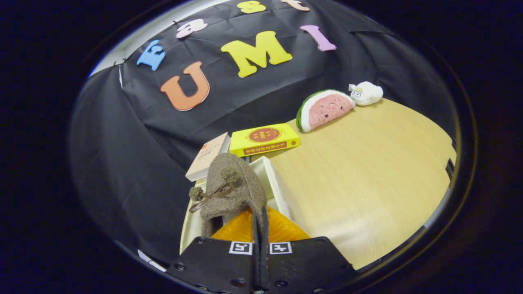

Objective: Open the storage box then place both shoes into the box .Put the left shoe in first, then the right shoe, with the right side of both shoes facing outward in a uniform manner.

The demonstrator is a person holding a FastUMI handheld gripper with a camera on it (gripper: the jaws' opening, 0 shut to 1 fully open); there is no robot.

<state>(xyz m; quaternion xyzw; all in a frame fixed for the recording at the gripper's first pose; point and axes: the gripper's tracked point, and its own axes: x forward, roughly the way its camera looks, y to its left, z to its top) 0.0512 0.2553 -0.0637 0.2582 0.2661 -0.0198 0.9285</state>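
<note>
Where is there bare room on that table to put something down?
The wide wooden table is free to the right of the white box, up to the watermelon plush. It is crowded around the box, where the claw holds a shoe beside two books.

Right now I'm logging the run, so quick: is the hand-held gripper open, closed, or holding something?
Hand-held gripper: closed, its fingers pinching the rim of the brown fuzzy shoe, held above the white storage box.
</note>
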